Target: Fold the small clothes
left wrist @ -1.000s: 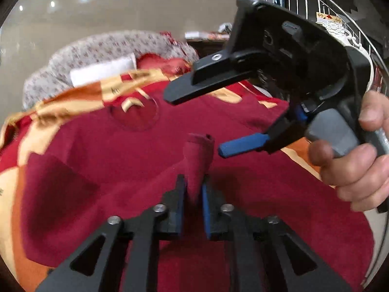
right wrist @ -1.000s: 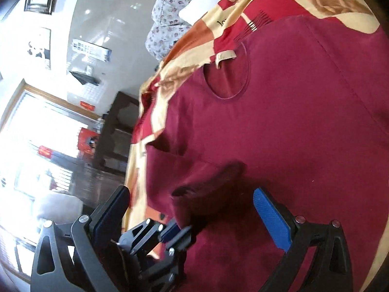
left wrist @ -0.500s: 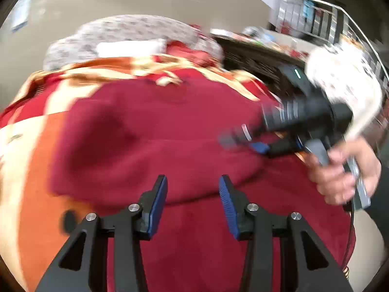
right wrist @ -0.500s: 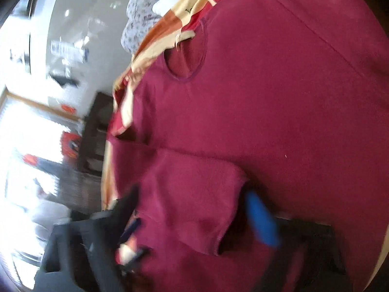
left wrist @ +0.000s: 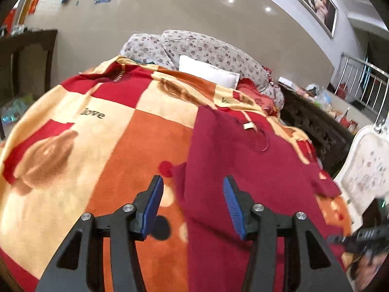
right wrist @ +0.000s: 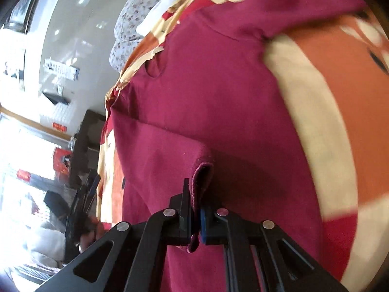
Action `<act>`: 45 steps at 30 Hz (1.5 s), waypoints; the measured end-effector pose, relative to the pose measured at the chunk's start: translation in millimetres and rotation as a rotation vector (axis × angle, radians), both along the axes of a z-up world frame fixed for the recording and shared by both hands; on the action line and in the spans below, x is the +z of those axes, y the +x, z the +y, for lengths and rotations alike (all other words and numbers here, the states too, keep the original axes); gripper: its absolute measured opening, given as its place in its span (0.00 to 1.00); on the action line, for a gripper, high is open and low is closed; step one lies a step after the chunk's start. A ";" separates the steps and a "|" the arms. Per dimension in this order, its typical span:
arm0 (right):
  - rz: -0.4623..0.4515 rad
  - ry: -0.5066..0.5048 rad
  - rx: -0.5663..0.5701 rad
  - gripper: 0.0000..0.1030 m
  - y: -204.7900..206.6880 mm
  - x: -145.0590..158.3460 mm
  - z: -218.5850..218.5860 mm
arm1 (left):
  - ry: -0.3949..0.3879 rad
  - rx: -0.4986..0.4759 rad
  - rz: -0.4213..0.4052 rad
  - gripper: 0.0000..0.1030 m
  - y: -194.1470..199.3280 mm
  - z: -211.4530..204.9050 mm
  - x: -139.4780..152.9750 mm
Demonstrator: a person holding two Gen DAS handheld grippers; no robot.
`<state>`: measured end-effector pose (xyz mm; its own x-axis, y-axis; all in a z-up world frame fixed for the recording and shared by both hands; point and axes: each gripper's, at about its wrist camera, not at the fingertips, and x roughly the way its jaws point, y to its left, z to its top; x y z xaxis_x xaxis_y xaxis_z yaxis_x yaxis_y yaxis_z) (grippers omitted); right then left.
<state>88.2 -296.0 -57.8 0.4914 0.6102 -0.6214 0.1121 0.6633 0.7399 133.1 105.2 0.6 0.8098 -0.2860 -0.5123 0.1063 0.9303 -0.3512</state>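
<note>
A dark red shirt [left wrist: 243,165] lies spread on a patterned blanket, neckline with a white tag [left wrist: 248,126] at the far end. My left gripper [left wrist: 193,203] is open and empty, hovering above the shirt's left folded edge. In the right wrist view the shirt [right wrist: 218,97] fills the frame, its left sleeve folded across the body. My right gripper [right wrist: 195,221] is shut on the cuff of that sleeve [right wrist: 201,177]. The left gripper also shows blurred in the right wrist view [right wrist: 83,204], off the bed's side.
The blanket [left wrist: 97,146] is orange, cream and red and covers a bed. A floral pillow [left wrist: 194,48] and a white pillow [left wrist: 209,74] lie at the head. Dark wooden furniture [left wrist: 316,124] and a white chair [left wrist: 364,168] stand to the right.
My left gripper let go of the sleeve, opened and drew back to the left. My right gripper closed on the sleeve cuff, and the sleeve now lies folded across the shirt body.
</note>
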 end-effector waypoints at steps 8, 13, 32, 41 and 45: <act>0.014 -0.017 -0.009 0.06 -17.5 -14.7 11.0 | 0.128 -0.183 -0.005 0.49 40.3 -60.7 9.1; -0.024 -0.150 -0.009 0.08 -25.4 -9.4 9.7 | 0.185 -0.122 0.121 0.46 104.4 -70.5 -15.8; -0.383 -0.750 0.519 0.62 -30.2 30.0 69.3 | 0.137 -0.080 0.203 0.45 172.2 -66.6 -20.1; -0.388 -0.675 0.465 0.67 -33.8 -4.3 52.5 | 0.226 -0.068 0.199 0.61 176.3 -77.6 -51.6; -0.438 -0.687 0.457 0.68 -42.7 -5.6 52.9 | 0.250 -0.059 0.193 0.61 174.0 -80.4 -53.5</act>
